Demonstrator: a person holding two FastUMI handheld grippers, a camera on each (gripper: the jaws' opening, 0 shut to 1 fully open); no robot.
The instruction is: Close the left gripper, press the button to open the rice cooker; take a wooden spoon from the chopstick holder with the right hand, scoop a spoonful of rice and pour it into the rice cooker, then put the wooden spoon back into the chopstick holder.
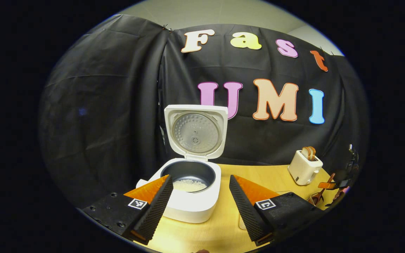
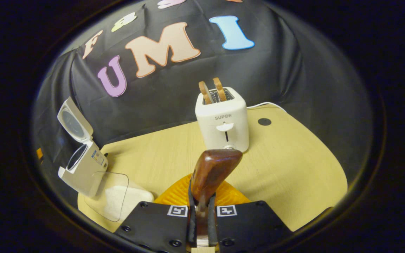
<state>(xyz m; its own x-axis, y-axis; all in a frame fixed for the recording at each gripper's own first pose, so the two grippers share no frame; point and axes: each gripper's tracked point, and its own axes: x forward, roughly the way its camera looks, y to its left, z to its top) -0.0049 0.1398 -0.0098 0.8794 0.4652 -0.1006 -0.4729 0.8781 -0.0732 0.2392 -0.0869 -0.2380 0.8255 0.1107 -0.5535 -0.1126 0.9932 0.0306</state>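
The left gripper (image 1: 200,196) has two black body plates, each carrying countersunk screws and a small square black-and-white marker tag near the root of a wedge-shaped finger; the fingers' (image 1: 156,207) inner faces are ribbed with fine ridges. The right gripper (image 2: 202,225) shows the same build: flat black plates with round screw heads along the lower edge and a pair of square marker tags set side by side at the finger roots.

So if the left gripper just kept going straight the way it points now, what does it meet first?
Most likely the rice cooker: it sits directly ahead between the open fingers of the left gripper, lid raised behind the pot. Depth is hard to judge, but nothing appears to lie in front of it.
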